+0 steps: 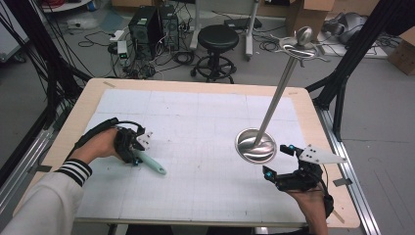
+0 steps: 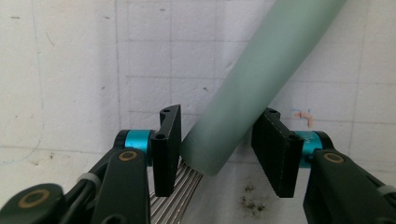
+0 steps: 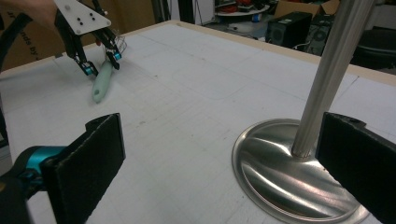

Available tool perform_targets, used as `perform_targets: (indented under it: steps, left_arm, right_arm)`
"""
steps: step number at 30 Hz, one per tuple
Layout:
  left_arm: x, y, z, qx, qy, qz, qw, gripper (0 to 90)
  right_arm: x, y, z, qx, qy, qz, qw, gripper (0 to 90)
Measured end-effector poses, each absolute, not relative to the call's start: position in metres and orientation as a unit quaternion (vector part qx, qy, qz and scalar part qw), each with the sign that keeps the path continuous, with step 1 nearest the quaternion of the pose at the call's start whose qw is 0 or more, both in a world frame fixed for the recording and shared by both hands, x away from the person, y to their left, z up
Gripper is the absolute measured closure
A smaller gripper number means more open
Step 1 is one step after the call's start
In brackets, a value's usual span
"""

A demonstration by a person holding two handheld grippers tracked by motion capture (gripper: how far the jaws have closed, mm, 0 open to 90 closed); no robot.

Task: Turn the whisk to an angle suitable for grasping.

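Left gripper (image 1: pixel 138 155): jaws straddle mint-green whisk handle (image 2: pixel 261 84) lying on mat, small gaps showing, not yet clamped. Right gripper (image 1: pixel 279 164): wide open, empty, beside steel stand (image 1: pixel 256 146). Whisk unlifted; hanging presumably remains.

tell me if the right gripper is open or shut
Open: the right gripper has its jaws spread wide apart, holding nothing, just short of the metal stand's base.
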State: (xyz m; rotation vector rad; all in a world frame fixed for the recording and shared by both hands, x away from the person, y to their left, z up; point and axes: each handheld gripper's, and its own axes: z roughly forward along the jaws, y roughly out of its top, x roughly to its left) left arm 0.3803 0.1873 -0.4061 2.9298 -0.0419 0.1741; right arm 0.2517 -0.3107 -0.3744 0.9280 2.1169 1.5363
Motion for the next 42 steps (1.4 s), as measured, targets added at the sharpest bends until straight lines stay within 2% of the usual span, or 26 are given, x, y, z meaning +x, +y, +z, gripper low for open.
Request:
perform_targets:
  steps: [16,27,42]
  left_arm:
    - [0.376,0.184,-0.405,0.994,-0.011,0.051,0.100,67.5]
    - [0.375,0.182,-0.403,0.995,0.012,0.031,0.091,69.2]
    - [0.363,0.191,-0.368,0.985,0.022,0.023,0.172,69.3]
  right_arm:
    - [0.252,-0.311,-0.375,0.329,0.750,0.545,0.182,0.5]
    - [0.252,-0.311,-0.374,0.329,0.749,0.545,0.181,0.5]
    - [0.251,-0.310,-0.372,0.324,0.750,0.547,0.181,0.5]
